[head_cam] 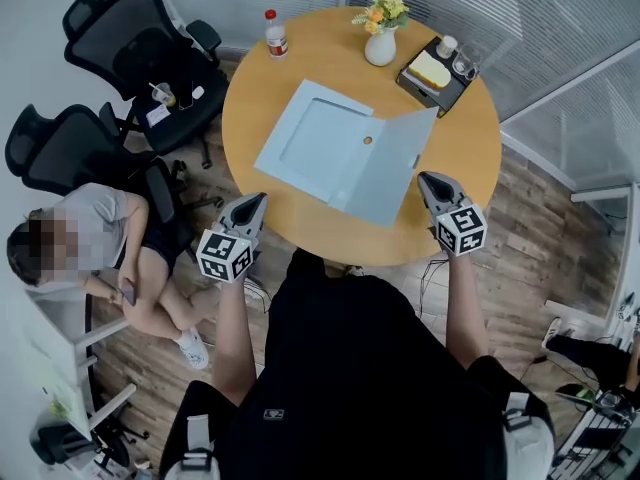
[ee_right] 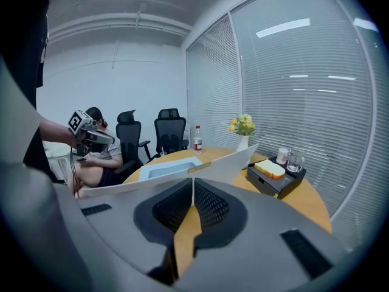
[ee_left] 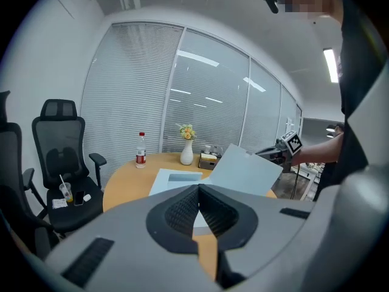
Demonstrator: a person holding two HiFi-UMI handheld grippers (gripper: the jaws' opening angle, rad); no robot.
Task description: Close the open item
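A light blue flat box lies open on the round wooden table (head_cam: 470, 138). Its base (head_cam: 318, 140) rests flat, and its lid (head_cam: 390, 168) stands half raised on the right, toward me. The left gripper view shows the base (ee_left: 176, 178) and the lid (ee_left: 246, 172) ahead. My left gripper (head_cam: 258, 201) hovers at the table's near left edge, shut and empty, apart from the box. My right gripper (head_cam: 426, 180) is just right of the lid's near corner, also shut with nothing in it. From the right gripper view the lid (ee_right: 225, 166) slants close ahead.
At the table's far side stand a water bottle (head_cam: 275, 34), a vase of flowers (head_cam: 381, 28) and a black tray (head_cam: 437, 71) with bread and glasses. Black office chairs (head_cam: 140, 58) and a seated person (head_cam: 90, 248) are on the left. Glass walls with blinds lie behind.
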